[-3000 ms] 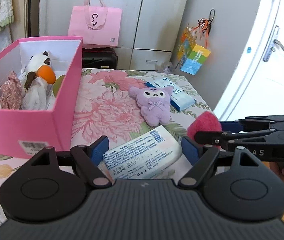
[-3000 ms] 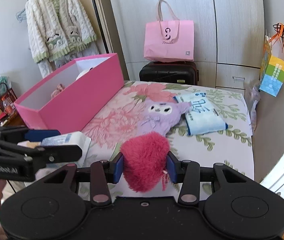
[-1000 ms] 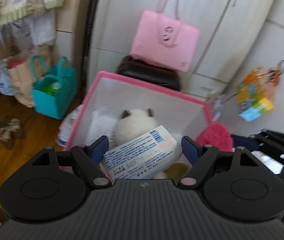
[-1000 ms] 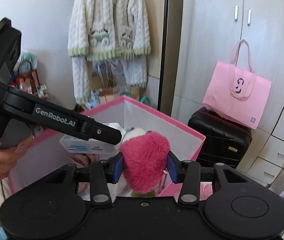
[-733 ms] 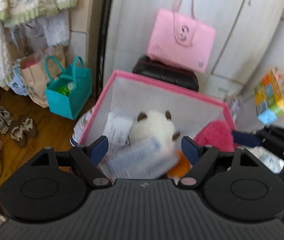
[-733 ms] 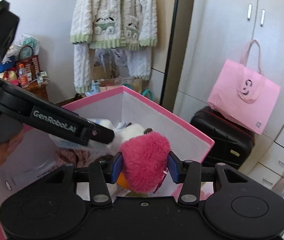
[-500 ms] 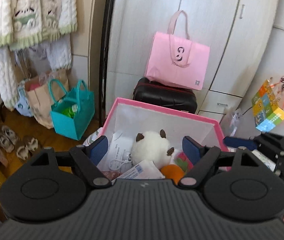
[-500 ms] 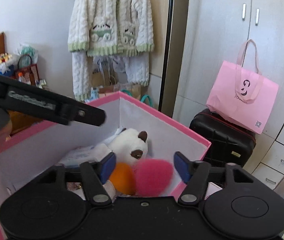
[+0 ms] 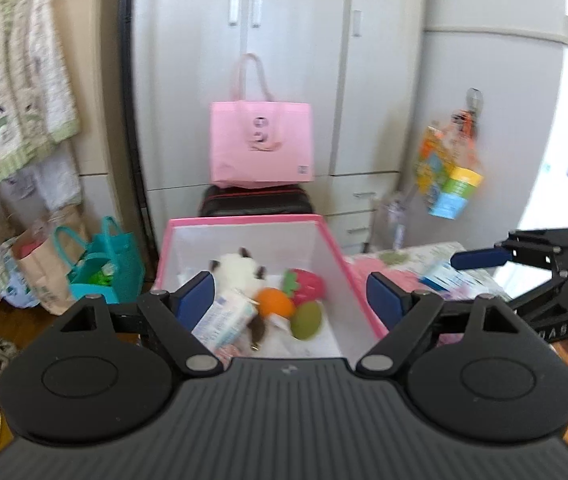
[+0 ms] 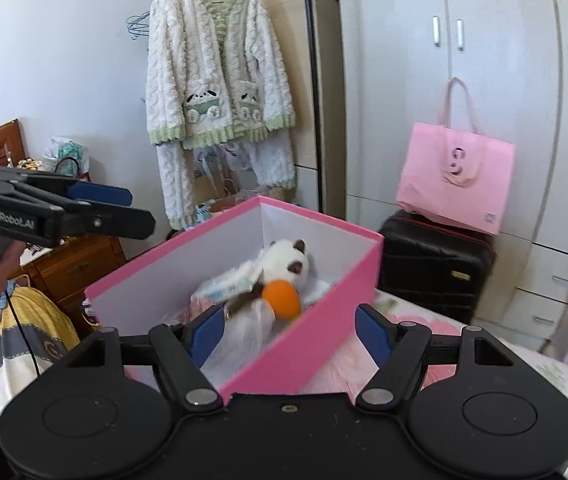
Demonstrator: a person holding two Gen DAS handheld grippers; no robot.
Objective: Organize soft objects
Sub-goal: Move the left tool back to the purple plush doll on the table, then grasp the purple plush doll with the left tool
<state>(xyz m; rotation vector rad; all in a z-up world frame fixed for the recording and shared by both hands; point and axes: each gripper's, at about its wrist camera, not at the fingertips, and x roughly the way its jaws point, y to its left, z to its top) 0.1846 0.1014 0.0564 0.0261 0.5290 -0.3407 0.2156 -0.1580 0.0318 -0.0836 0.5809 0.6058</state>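
Both grippers have let go since three seconds ago. The left gripper (image 9: 290, 294), which then clamped a tissue pack, now has its fingers (image 9: 195, 295) spread wide and bare above the pink box (image 9: 334, 246). The pack (image 9: 226, 320) lies inside the box, leaning against the white plush (image 9: 238, 270) near the left wall. The right gripper (image 10: 289, 330) held a red fuzzy toy a second ago; its fingers (image 10: 372, 332) are now apart with nothing between them, hanging over the box's near corner (image 10: 300, 354).

In the left view that toy (image 9: 308, 284) rests in the box against the right wall, just behind an orange ball (image 9: 275, 302) and a green piece (image 9: 306, 316), all touching or nearly so. In the right view only the plush (image 10: 288, 262), the ball (image 10: 282, 298) and the pack (image 10: 226, 284) show; the box wall hides the red toy.

The box stands on the floral counter (image 9: 402, 256), where a blue packet (image 9: 442, 276) lies beyond the right gripper's fingers (image 9: 482, 257). A pink bag (image 10: 454, 176) sits on a black suitcase (image 10: 436, 258) behind.
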